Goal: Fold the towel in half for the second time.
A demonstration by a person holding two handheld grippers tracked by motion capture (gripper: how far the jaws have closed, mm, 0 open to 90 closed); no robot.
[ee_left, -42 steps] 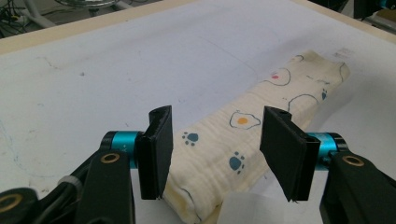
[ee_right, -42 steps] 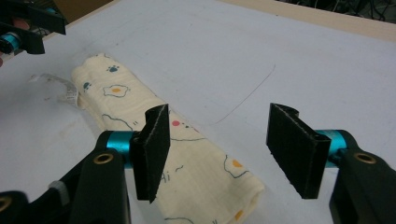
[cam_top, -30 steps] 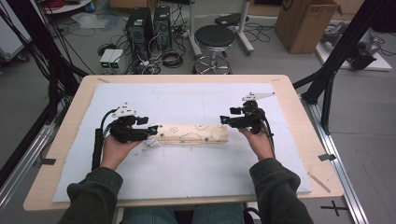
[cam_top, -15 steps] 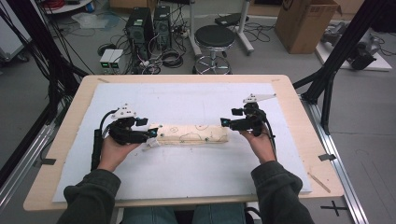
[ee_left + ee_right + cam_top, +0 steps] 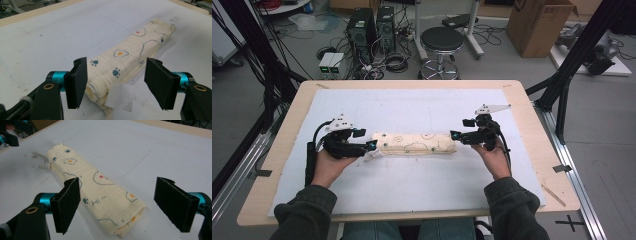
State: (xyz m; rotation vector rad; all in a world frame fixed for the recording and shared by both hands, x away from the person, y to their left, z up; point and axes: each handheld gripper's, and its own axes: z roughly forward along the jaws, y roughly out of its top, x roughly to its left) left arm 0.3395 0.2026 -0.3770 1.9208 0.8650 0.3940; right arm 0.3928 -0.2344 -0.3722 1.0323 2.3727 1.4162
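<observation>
Rolled cloth [image 5: 417,143] lying across the middle of the white mat [image 5: 412,107]; left gripper [image 5: 116,85] and right gripper [image 5: 120,205] at its ends, jaws just opening, holding nothing; freed, the roll may slacken or unroll.

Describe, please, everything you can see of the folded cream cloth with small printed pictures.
The folded cream cloth is a soft, crinkled fabric printed with blue paw prints, fried eggs, outlined shapes and the word "Hi". It is folded into a long, thick bundle and lies flat across the white table cover. A white label sticks out at one end. Open jaws stand around each end; no pad presses on it.
</observation>
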